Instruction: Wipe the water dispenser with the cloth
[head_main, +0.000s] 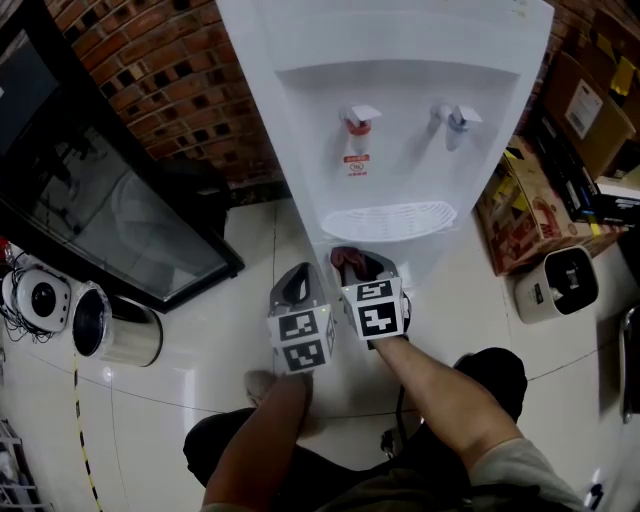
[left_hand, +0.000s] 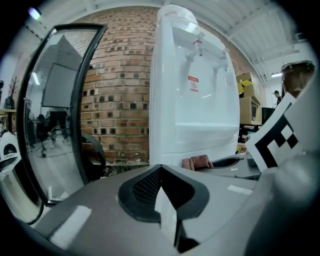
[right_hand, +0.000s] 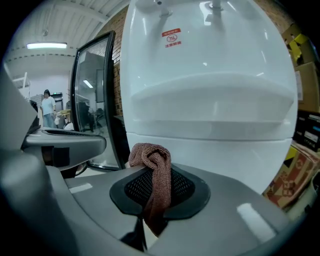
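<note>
The white water dispenser (head_main: 390, 120) stands against the brick wall, with a red tap (head_main: 357, 125), a blue tap (head_main: 455, 120) and a drip tray (head_main: 388, 220). Just below the tray my right gripper (head_main: 362, 268) is shut on a reddish-brown cloth (head_main: 348, 260). In the right gripper view the cloth (right_hand: 156, 165) bunches above the closed jaws, a short way from the dispenser's lower front (right_hand: 210, 150). To its left my left gripper (head_main: 297, 283) sits beside it; in its own view this left gripper (left_hand: 160, 169) has its jaws together and holds nothing.
A black glass-door cabinet (head_main: 100, 200) stands at the left. On the floor below it are a metal pot (head_main: 110, 325) and a round white device (head_main: 35, 298). Cardboard boxes (head_main: 530, 215) and a white appliance (head_main: 558, 283) crowd the right side.
</note>
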